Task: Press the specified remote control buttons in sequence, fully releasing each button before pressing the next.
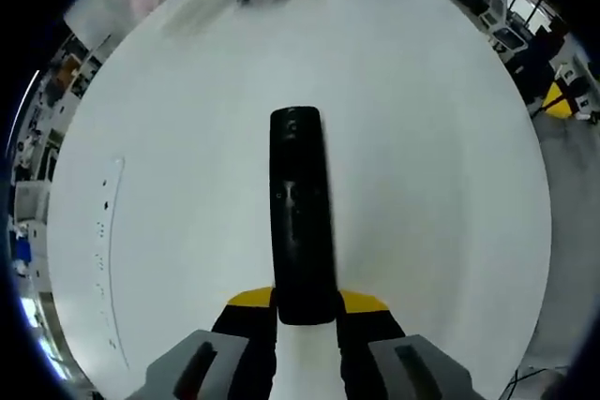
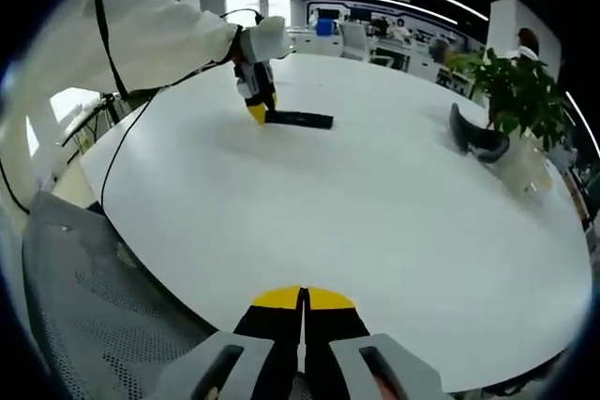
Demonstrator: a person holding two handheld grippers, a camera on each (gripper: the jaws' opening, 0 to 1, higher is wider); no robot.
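We are holding the long black plastic remote control point(image 1: 302, 217) by its near end with the left gripper point(image 1: 307, 311), whose yellow-tipped jaws are sitting against either side of the remote's body and clamping it. The remote is lying flat on the round white worktop point(image 1: 441, 166), and its long axis is running straight away from those jaws, so the button face is stretching out ahead of the left gripper towards the far rim.

In the right gripper view we are seeing the same remote point(image 2: 299, 119) from the side, far across the worktop point(image 2: 375, 222), with the left gripper point(image 2: 255, 100) and a white sleeve point(image 2: 141, 39) at its near end. The right gripper point(image 2: 303, 311) is hanging at the near edge of the worktop, well apart from the remote, its jaws pressed together with nothing between them.

We are judging that the pressing falls to the right gripper, which has to cross the worktop and come down on the buttons from the remote's flank while the left one steadies it.
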